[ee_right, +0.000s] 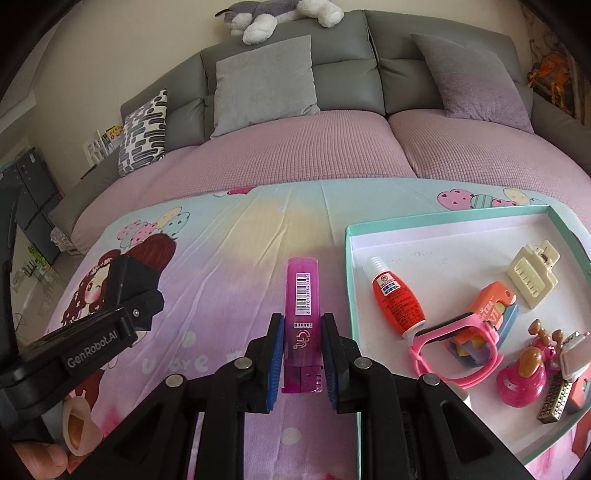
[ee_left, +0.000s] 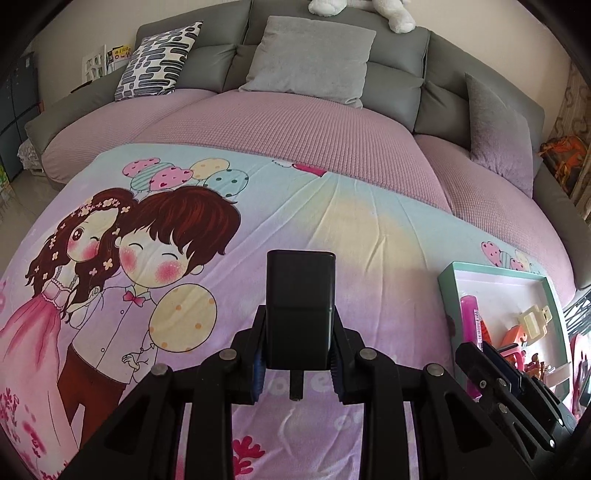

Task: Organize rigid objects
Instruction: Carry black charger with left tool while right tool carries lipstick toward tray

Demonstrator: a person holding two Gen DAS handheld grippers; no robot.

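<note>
My left gripper (ee_left: 298, 363) is shut on a black rectangular block (ee_left: 300, 302), held above the cartoon blanket (ee_left: 207, 236); a short stub sticks out below the block. My right gripper (ee_right: 303, 356) is shut on a magenta lighter (ee_right: 303, 291) with a barcode label, just left of the teal-rimmed tray (ee_right: 443, 218). In the tray lie a red glue bottle (ee_right: 397, 299), a cream hair claw (ee_right: 533, 277), an orange case (ee_right: 493, 301), a pink watch (ee_right: 456, 352) and a pink toy (ee_right: 522, 373). The left gripper body (ee_right: 92, 343) shows at the right wrist view's left edge.
The blanket covers a pink-covered seat of a grey sofa (ee_left: 391, 48) with grey cushions (ee_left: 310, 55) and a patterned cushion (ee_left: 159, 62). A plush toy (ee_right: 273, 16) lies on the backrest. A person's thumb (ee_right: 40, 458) shows bottom left beside a beige clip (ee_right: 75, 424).
</note>
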